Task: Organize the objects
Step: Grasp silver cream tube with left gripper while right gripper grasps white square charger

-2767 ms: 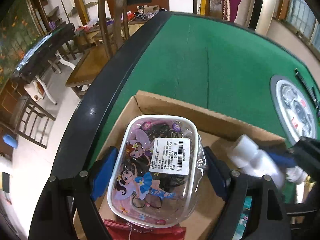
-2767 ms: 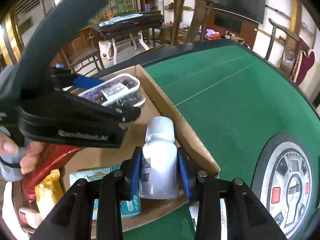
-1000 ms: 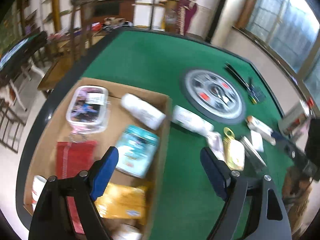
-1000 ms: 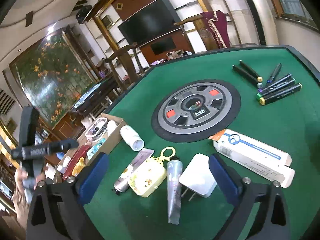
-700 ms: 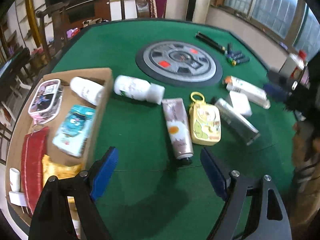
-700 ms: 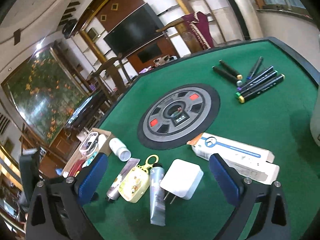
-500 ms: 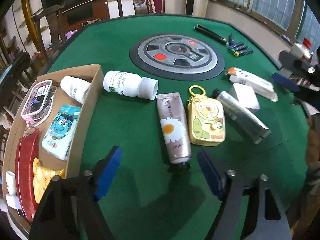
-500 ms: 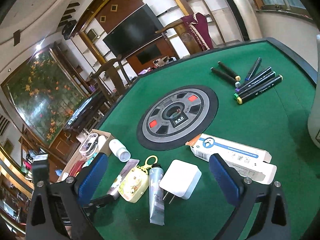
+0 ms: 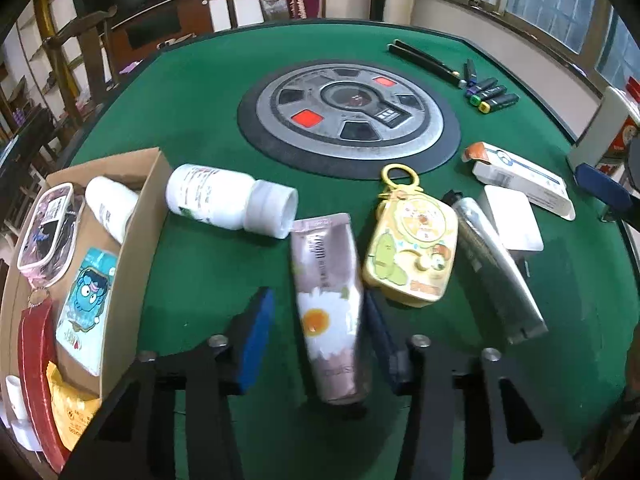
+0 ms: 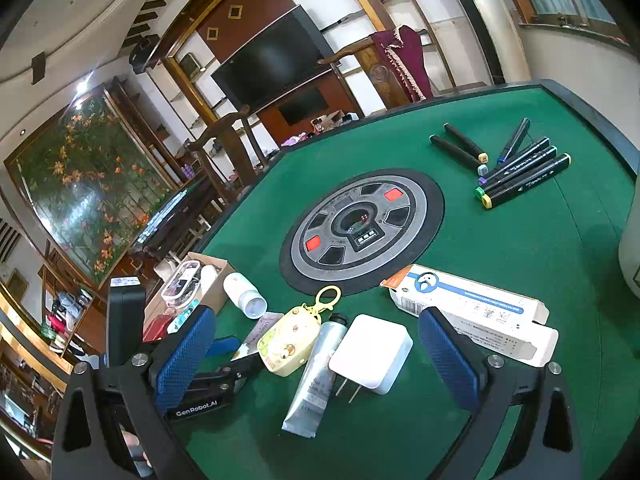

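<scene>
A pink hand-cream tube with a daisy [image 9: 326,304] lies on the green felt. My left gripper [image 9: 317,296] stands over it with the tube between its blue pads; the jaws are closing. The right pad touches the tube's edge and a gap shows at the left pad. The right wrist view shows the same left gripper [image 10: 248,344] at the pink tube [image 10: 266,326]. My right gripper [image 10: 316,336] hangs open above a silver tube [image 10: 316,372] and a white charger [image 10: 372,352], holding nothing. The cardboard box [image 9: 132,220] sits at the left with several items in it.
A white bottle [image 9: 224,200] lies beside the box. A yellow case [image 9: 412,248], silver tube [image 9: 492,268], white charger [image 9: 512,216] and toothpaste carton [image 9: 520,178] lie to the right. Behind them are the round console [image 9: 348,108] and several markers [image 9: 488,94].
My left gripper left the clear pouch in the box, swung right and sank over the pink tube, its jaws narrowing. My right gripper left the white bottle in the box and turned toward the table.
</scene>
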Motion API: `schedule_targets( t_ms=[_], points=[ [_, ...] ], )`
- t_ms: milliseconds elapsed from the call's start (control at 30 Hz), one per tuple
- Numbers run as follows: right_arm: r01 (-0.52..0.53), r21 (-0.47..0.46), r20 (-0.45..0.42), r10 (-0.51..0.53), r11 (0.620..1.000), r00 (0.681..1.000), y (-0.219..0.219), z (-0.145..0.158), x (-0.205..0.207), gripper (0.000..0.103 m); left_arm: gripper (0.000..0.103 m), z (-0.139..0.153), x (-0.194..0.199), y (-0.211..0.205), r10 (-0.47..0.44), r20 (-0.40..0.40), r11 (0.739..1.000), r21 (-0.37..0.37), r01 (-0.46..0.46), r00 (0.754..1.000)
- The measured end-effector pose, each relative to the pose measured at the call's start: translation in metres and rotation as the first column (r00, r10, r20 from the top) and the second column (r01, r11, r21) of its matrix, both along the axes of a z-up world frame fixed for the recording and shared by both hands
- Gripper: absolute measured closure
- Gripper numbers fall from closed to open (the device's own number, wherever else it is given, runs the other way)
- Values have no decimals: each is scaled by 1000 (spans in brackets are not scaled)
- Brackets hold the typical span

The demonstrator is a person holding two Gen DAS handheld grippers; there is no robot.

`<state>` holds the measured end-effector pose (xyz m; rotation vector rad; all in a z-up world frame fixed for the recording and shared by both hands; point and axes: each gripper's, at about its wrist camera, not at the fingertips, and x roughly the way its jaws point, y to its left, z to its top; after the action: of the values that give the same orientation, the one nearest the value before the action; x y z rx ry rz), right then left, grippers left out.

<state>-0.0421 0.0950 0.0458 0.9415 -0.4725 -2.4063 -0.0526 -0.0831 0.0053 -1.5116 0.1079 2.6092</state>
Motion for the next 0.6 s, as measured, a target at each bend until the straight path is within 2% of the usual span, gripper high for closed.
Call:
schedule_targets(
  t_ms=[33, 167, 233, 300, 400, 600],
  points=[
    [3, -1, -2, -3, 1000, 1000, 1, 0, 0, 0, 70, 0, 2, 2, -10, -5, 1000, -3, 10, 1000],
    [26, -7, -12, -26, 1000, 1000, 6, 3, 0, 0, 70, 0, 10, 3, -18, -15, 1000, -1, 18, 1000],
    [42, -5, -17, -42, 999, 999, 10, 3, 0, 5, 71, 1, 15, -2, -13, -16, 1000, 4, 13, 1000],
    [56, 1, -5, -56, 998, 998, 13, 3, -3, 17, 71, 1, 23, -9, -3, -13, 1000, 6, 3, 1000],
    [72, -10, 54, -72, 997, 996, 19, -5, -10, 25, 71, 2, 35, -18, 7, -4, 1000, 14, -6, 1000],
    [164, -83, 178, -147, 983, 973, 42, -23, -21, 32, 70, 2, 56, -27, 12, -7, 1000, 14, -11, 1000]
  ],
)
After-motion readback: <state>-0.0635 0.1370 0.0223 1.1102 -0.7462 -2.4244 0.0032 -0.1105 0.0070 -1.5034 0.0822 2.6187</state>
